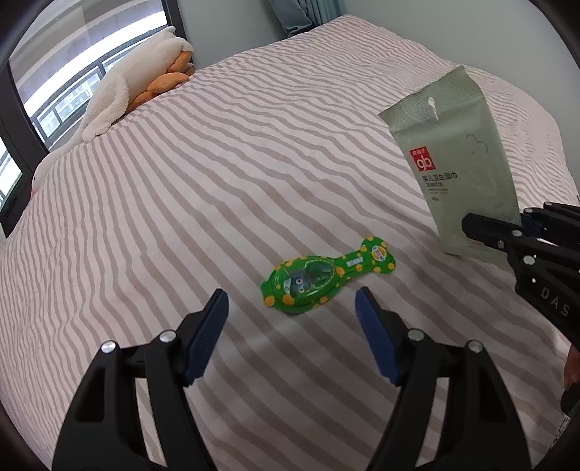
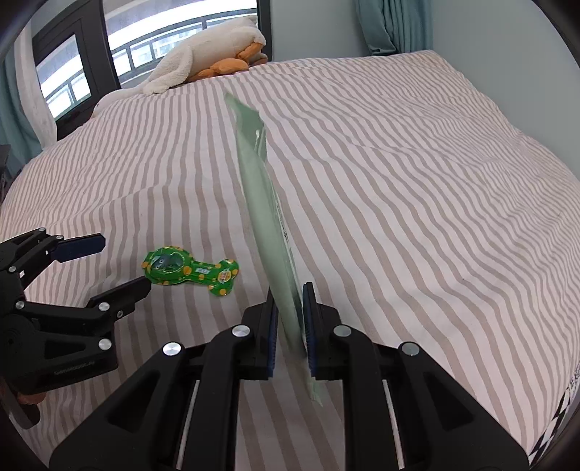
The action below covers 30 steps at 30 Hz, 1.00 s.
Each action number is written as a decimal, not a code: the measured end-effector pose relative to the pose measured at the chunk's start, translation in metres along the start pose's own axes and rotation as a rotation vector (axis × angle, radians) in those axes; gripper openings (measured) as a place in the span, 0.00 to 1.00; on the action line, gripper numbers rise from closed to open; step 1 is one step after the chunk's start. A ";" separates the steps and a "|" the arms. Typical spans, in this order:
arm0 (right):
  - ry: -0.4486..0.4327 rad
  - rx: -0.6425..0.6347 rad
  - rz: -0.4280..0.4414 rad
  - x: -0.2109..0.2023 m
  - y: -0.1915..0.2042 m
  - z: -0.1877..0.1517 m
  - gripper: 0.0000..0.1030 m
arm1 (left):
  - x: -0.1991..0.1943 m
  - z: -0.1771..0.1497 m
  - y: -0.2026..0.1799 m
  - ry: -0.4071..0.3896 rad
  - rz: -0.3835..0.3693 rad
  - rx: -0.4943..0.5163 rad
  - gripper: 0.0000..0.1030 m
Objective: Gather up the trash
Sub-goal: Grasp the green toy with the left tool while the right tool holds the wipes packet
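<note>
A green spotted toy wrapper (image 1: 319, 277) lies flat on the striped bed (image 1: 181, 188). My left gripper (image 1: 291, 302) is open, just short of it, the jaws either side of its near end. It also shows in the right wrist view (image 2: 188, 270), with the left gripper (image 2: 119, 261) open beside it. My right gripper (image 2: 290, 300) is shut on the bottom edge of a pale green wet-wipe pack (image 2: 266, 206) and holds it upright above the bed. In the left wrist view the pack (image 1: 456, 159) stands at right, held by the right gripper (image 1: 471, 226).
A white and orange plush duck (image 1: 137, 79) lies at the bed's far left edge by the window (image 1: 54, 72); it also shows in the right wrist view (image 2: 206, 54). Teal curtains (image 2: 395, 21) hang at the back wall.
</note>
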State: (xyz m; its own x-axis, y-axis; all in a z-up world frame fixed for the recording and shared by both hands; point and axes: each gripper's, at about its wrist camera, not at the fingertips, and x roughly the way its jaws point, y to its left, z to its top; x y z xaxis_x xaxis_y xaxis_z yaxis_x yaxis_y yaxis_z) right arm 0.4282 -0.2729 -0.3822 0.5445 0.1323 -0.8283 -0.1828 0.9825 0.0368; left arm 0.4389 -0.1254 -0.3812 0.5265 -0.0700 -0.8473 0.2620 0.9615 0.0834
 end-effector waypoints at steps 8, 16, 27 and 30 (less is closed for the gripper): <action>0.016 0.029 0.059 0.017 -0.009 0.004 0.12 | 0.038 0.008 -0.007 0.052 -0.052 0.104 0.70; 0.020 0.056 0.091 0.026 -0.018 0.005 0.12 | 0.054 0.002 -0.020 0.052 -0.040 0.186 0.72; 0.033 0.066 0.112 0.032 -0.021 0.006 0.10 | 0.066 0.012 -0.024 0.055 -0.086 0.217 0.50; 0.023 0.062 0.128 0.026 -0.020 0.006 0.06 | 0.064 0.016 -0.023 0.067 -0.112 0.201 0.37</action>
State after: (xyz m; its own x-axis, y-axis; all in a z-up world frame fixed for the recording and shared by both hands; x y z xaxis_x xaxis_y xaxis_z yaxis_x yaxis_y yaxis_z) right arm 0.4511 -0.2884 -0.4010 0.5010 0.2550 -0.8270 -0.1987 0.9640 0.1769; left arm 0.4790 -0.1566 -0.4291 0.4325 -0.1488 -0.8893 0.4748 0.8760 0.0843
